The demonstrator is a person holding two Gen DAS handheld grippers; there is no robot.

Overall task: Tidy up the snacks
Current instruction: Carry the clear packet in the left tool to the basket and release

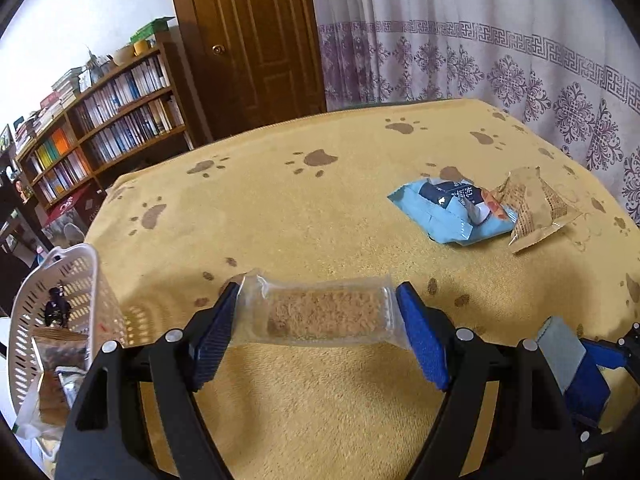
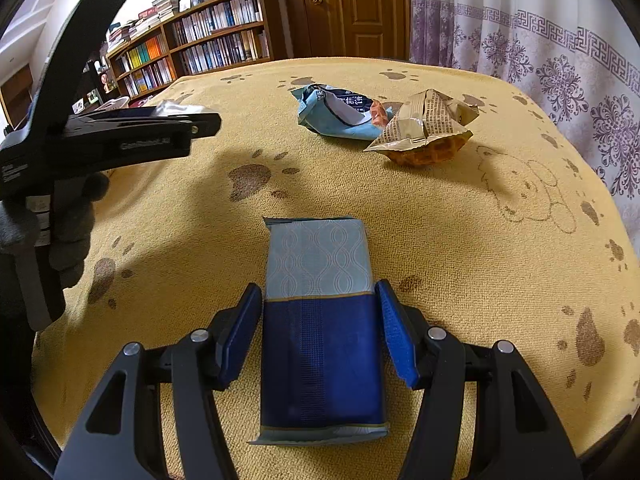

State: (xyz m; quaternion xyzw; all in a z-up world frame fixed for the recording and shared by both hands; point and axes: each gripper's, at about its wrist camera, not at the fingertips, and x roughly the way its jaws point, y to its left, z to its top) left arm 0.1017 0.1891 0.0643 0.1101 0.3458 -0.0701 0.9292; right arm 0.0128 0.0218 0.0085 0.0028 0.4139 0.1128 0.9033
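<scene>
Clear wrapper with a brown snack bar [image 1: 325, 312] is pinched by the left tongs [image 1: 320, 320] above the desk [image 1: 280, 208], near its left edge beside a white basket [image 1: 52, 292]. From the right wrist, the right tongs [image 2: 320, 316] pinch a blue packet [image 2: 320, 328]. Two more snack bags [image 2: 380, 120] lie toward the far edge.

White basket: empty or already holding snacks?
Holding snacks. Through the white basket wall and over its rim, several wrapped packets are visible inside, at the left edge of the table.

Fuzzy matt cloth table cover [image 2: 460, 240], glossy blue foil packet [image 2: 320, 344], clear plastic wrapper [image 1: 320, 312], perforated white plastic basket [image 1: 60, 292]
</scene>
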